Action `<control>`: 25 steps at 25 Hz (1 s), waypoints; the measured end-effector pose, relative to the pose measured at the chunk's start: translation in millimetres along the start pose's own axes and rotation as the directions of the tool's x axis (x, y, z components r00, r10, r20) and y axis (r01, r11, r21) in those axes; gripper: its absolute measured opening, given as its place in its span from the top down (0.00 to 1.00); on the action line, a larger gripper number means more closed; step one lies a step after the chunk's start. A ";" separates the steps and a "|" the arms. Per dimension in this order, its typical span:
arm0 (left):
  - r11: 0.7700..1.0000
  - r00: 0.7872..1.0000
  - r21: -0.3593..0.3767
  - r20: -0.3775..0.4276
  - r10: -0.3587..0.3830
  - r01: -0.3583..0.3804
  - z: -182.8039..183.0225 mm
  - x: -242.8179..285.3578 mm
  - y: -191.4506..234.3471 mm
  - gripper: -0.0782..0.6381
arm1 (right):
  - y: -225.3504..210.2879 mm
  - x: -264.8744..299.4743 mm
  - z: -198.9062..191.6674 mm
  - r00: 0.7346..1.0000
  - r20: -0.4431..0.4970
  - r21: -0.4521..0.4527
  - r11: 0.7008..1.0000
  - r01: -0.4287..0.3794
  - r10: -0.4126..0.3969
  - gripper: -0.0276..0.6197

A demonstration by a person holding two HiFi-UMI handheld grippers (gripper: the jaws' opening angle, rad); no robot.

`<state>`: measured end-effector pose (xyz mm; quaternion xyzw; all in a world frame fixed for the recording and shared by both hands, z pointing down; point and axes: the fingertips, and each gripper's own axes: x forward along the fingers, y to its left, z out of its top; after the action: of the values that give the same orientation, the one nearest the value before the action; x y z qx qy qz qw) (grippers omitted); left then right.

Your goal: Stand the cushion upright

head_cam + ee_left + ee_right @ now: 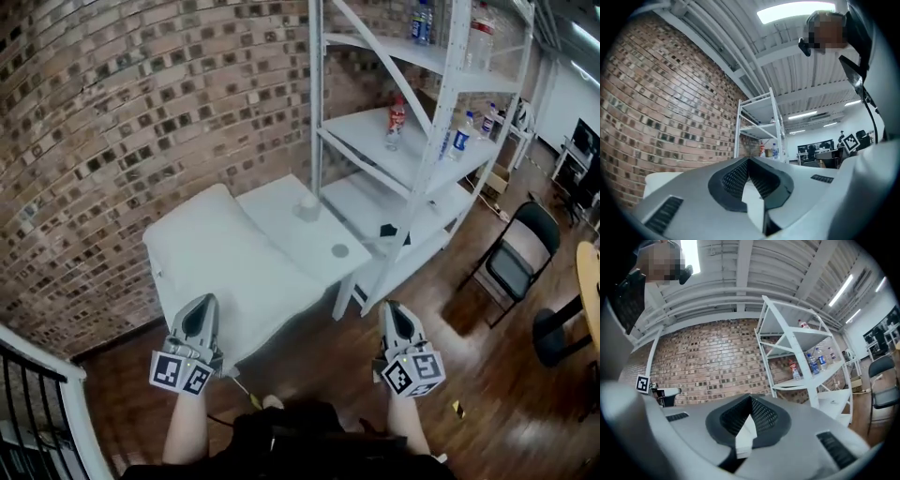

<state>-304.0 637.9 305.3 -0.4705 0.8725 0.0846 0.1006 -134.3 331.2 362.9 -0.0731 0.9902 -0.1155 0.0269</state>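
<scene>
A large white cushion (220,258) lies flat on a low white table (323,246) against the brick wall, seen in the head view. My left gripper (200,311) hangs in the air just short of the cushion's near edge, apart from it, jaws shut on nothing. My right gripper (397,314) is off to the right, past the table's near corner, also shut and empty. In the left gripper view the left gripper (749,161) points along the wall toward the shelving. In the right gripper view the right gripper (751,399) faces the brick wall and the shelves.
A small white object (308,204) and a grey disc (339,250) sit on the table's right part. White metal shelving (422,141) with several bottles stands behind it. A black folding chair (516,258) and a black railing (33,412) stand on the wooden floor.
</scene>
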 end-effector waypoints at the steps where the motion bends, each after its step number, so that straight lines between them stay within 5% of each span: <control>1: 0.999 0.999 0.000 0.007 0.034 -0.034 3.5 -4.5 16.3 0.89 | 9.7 17.5 -0.3 1.000 -0.003 0.001 1.000 -0.030 0.030 0.95; 10: 0.960 0.962 0.059 0.049 0.270 -0.273 19.0 -55.6 117.1 0.89 | 104.8 162.0 -17.6 0.953 -0.071 -0.030 0.954 -0.297 0.295 0.95; 18: 0.883 0.885 0.061 0.022 0.464 -0.465 15.5 -111.8 199.3 0.89 | 190.8 249.1 -58.7 0.878 -0.160 -0.034 0.886 -0.462 0.452 0.95; 25: 0.827 0.829 0.059 0.048 0.557 -0.559 15.4 -99.9 224.6 0.89 | 207.0 317.9 -61.7 0.816 -0.205 -0.046 0.827 -0.560 0.541 0.95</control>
<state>-437.1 843.9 327.7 -0.1900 0.9728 0.0862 0.1006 -481.4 496.3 363.2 0.2262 0.9717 -0.0571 -0.0359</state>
